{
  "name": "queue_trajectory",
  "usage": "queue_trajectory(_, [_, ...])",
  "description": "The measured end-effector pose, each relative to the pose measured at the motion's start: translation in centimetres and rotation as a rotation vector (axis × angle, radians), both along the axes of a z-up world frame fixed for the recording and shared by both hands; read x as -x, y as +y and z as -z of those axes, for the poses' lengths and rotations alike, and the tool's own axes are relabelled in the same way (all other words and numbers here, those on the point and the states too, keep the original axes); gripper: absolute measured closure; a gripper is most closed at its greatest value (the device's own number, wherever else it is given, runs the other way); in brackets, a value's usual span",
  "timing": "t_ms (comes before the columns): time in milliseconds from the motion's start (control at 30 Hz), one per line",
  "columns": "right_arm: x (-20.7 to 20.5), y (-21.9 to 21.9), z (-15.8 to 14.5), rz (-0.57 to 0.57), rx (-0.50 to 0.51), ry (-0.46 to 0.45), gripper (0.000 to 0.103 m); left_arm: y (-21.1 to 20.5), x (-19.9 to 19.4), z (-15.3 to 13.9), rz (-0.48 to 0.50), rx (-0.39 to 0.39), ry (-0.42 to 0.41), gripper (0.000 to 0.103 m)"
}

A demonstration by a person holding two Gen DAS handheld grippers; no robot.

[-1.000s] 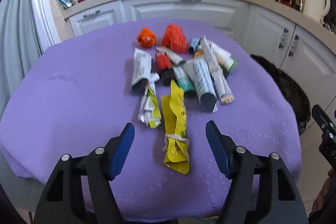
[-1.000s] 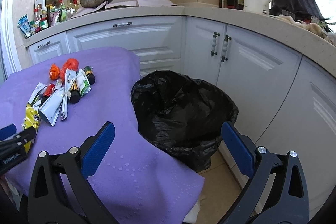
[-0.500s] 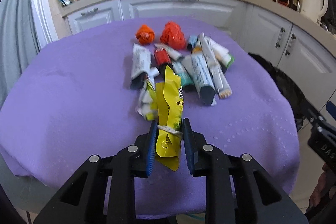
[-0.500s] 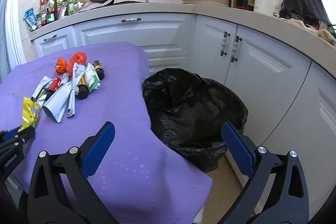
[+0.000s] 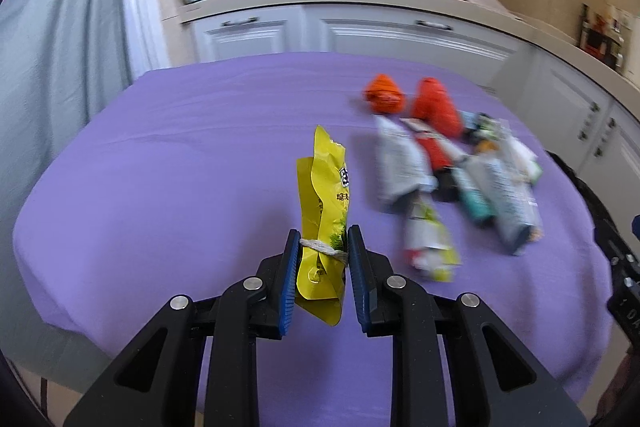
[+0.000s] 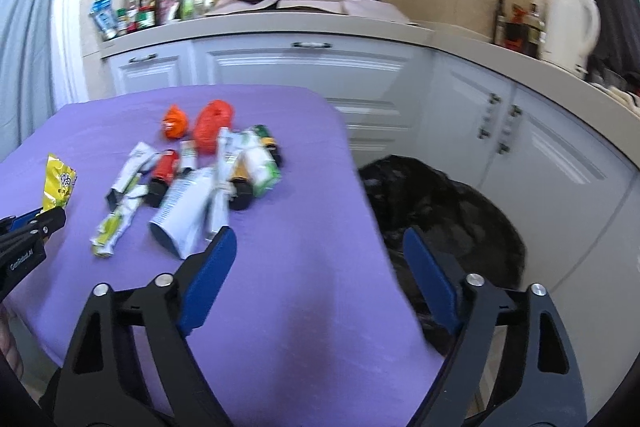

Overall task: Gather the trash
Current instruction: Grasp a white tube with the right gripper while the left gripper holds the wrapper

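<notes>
Left tool point(image 5: 322, 259) grips one yellow wrapper point(image 5: 326, 195), right tool point(image 6: 316, 259) is open and empty; nothing visibly binned, pile point(image 6: 208, 179) beside the wrapper remains.

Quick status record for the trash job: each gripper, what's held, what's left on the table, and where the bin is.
left gripper: shut on yellow wrapper, lifted off the cloth
right gripper: open, empty, its fingers have just been closing a little
left on table: pile of tubes and wrappers, two orange wads
bin: black-lined, on floor beside table's right edge
</notes>
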State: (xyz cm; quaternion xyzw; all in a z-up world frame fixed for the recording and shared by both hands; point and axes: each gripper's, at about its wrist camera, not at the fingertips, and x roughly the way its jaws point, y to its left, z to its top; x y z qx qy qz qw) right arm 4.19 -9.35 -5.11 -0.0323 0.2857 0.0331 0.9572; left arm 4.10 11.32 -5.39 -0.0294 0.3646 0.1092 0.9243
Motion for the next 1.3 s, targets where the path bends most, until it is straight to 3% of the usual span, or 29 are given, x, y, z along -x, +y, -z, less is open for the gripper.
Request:
queue_trajectory(467, [-1.6,7.1,0.3,-0.145,0.041,0.016,0.025,7.8,1.0,1.1,-0.152,-0.017,0.023,0.078])
queue_trajectory(667, [-2.4,8.1,1.5,-0.173,0.043,0.075,0.053,8.0,1.5,1.8,-0.144,0.009,0.034,0.078])
queue_trajectory(733, [-2.4,8.3,1.8,-0.181,0.039,0.087,0.077,8.0,1.6,1.9,-0.139,0.016,0.036,0.078])
queue_trajectory(800, [-2.3,8.2,1.9,-0.183,0.032,0.091,0.091,7.9,1.6,1.9,-0.136,0.021,0.036,0.078])
queue_trajectory(933, [-1.8,8.0,1.7,-0.183,0.034,0.069,0.098,7.7,1.8,1.9,-0.129,0.018,0.033,0.078])
queue_trajectory(1300, [-0.1,6.4,-1.2,-0.167,0.017,-0.057,0.099,6.1,2.5,0.4,-0.089,0.012,-0.014,0.078])
